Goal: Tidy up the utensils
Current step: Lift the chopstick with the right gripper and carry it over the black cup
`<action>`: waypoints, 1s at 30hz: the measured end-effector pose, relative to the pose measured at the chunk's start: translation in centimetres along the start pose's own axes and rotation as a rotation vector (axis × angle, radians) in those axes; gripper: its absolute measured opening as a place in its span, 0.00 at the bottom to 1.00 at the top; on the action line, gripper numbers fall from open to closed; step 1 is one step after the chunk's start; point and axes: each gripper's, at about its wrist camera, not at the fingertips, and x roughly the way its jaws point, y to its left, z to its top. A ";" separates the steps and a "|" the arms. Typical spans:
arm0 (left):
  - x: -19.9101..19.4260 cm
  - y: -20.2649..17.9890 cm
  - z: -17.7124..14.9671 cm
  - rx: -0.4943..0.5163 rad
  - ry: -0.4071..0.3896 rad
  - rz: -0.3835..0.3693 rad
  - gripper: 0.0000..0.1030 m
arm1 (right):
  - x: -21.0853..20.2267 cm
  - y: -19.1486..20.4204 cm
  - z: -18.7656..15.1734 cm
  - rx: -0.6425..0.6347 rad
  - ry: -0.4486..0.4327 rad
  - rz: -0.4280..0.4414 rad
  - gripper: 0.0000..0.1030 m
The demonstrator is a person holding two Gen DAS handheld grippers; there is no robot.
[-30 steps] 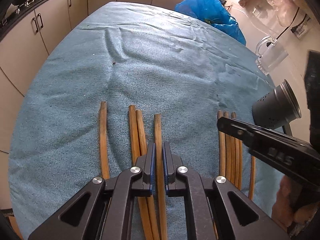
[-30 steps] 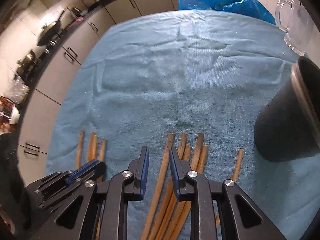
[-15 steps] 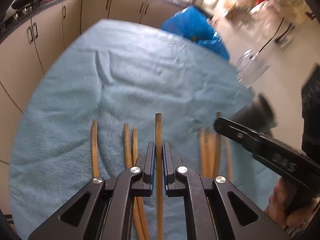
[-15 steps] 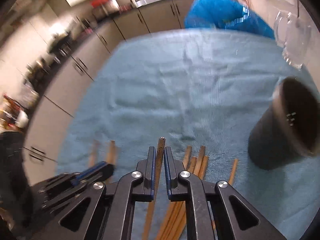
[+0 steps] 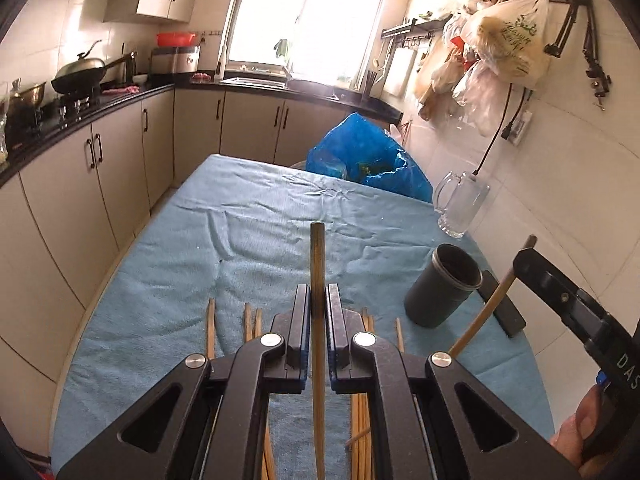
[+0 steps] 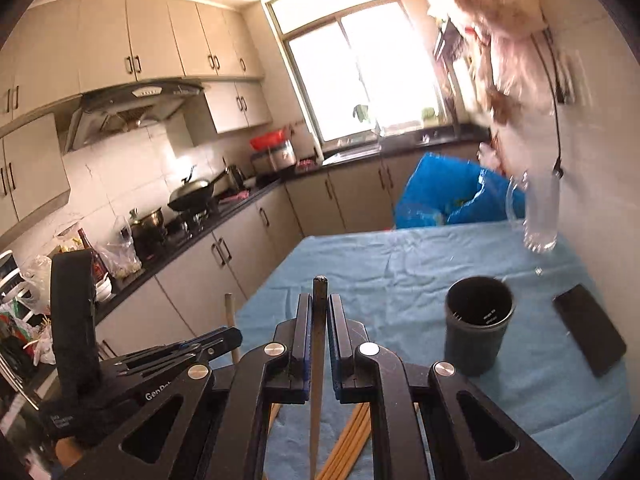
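My left gripper (image 5: 318, 300) is shut on a wooden chopstick (image 5: 317, 256), lifted off the blue cloth and pointing forward. My right gripper (image 6: 319, 308) is shut on another chopstick (image 6: 320, 292), also raised; it shows at the right of the left wrist view (image 5: 490, 304). A dark round utensil holder (image 5: 442, 288) stands upright on the cloth ahead and to the right, also in the right wrist view (image 6: 478, 326). Several more chopsticks (image 5: 250, 320) lie on the cloth under the grippers, with a bundle in the right wrist view (image 6: 352, 436).
A blue cloth (image 5: 260, 232) covers the table. A glass mug (image 5: 460, 204) stands at the far right, with a blue plastic bag (image 5: 364, 160) behind it. A black phone (image 6: 588, 332) lies right of the holder. Kitchen cabinets (image 5: 100, 168) run along the left.
Both grippers closed on a chopstick each and lifted them off the cloth, tilting up so the kitchen comes into view. The holder now stands nearer ahead on the right.
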 end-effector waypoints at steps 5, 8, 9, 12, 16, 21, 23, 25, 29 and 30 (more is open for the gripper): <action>-1.1 -0.2 -0.1 -0.005 -0.015 0.005 0.06 | -2.0 -0.6 0.4 0.029 -0.029 0.011 0.08; -1.5 -0.3 -0.1 -0.006 -0.022 0.007 0.06 | -2.8 -0.7 0.4 0.037 -0.038 0.010 0.08; -1.5 -0.3 -0.1 -0.007 -0.025 0.010 0.06 | -3.0 -0.7 0.5 0.041 -0.043 0.009 0.08; -1.8 -0.4 -0.1 -0.008 -0.030 0.010 0.06 | -3.8 -0.6 0.4 0.044 -0.053 0.010 0.08; -2.2 -0.4 0.0 -0.008 -0.040 0.015 0.06 | -4.5 -0.5 0.5 0.048 -0.064 0.012 0.08; -2.8 -0.8 0.1 0.000 -0.053 0.014 0.06 | -5.3 -1.0 0.7 0.059 -0.081 0.013 0.08; -3.0 -1.0 0.3 0.006 -0.058 0.012 0.06 | -5.5 -1.2 0.9 0.065 -0.083 0.016 0.08; -3.1 -1.3 0.5 0.013 -0.063 0.012 0.06 | -6.0 -1.5 1.1 0.073 -0.094 0.012 0.08; -3.4 -2.0 1.1 0.028 -0.071 0.004 0.06 | -6.9 -1.8 1.5 0.085 -0.117 0.003 0.08; -3.5 -2.1 1.2 0.031 -0.072 0.003 0.06 | -7.1 -1.9 1.5 0.085 -0.122 0.002 0.08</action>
